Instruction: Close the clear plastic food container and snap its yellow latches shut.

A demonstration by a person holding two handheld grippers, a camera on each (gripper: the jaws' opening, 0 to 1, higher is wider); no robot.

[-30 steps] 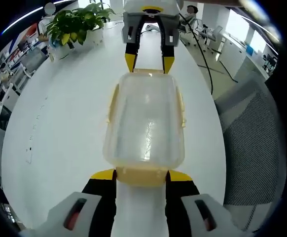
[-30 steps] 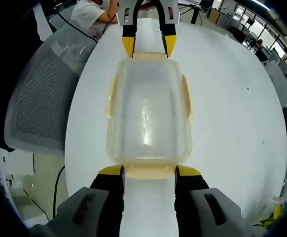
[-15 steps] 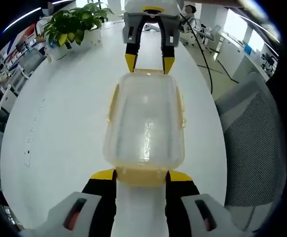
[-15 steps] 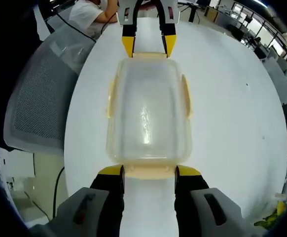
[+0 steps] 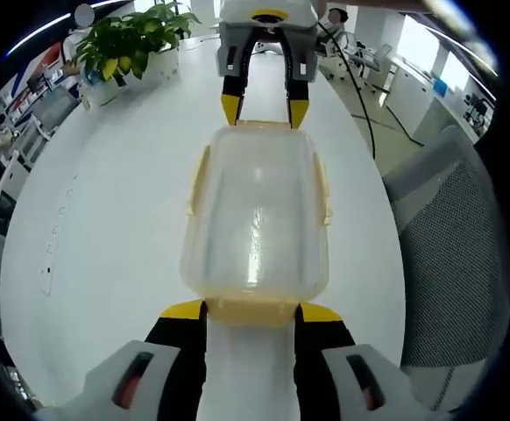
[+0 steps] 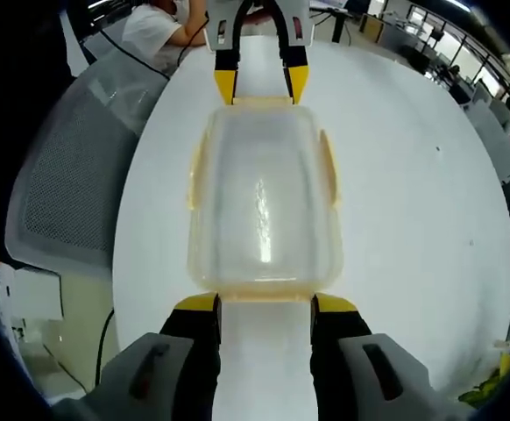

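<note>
The clear plastic food container (image 5: pixel 255 210) lies lid-on along the white table (image 5: pixel 106 202), with pale yellow latches on its long sides (image 5: pixel 199 180) and ends. My left gripper (image 5: pixel 251 311) stands open at the near short end, its yellow tips flanking the end latch (image 5: pixel 251 309). At the far short end the right gripper (image 5: pixel 264 112) is open too, its tips touching that end. In the right gripper view the same container (image 6: pixel 262 210) runs from my right gripper (image 6: pixel 264 304) up to the left gripper (image 6: pixel 260 85).
A potted plant (image 5: pixel 132 44) stands at the table's far left. A grey mesh chair (image 5: pixel 452 237) sits beside the table's right edge, also seen as the chair (image 6: pixel 71 175). A black cable (image 5: pixel 360 88) trails off the table. A person in white (image 6: pixel 163 22) sits beyond.
Almost nothing: both views have shifted slightly and the glare on the lid has moved. Both grippers keep their places at the container's two ends.
</note>
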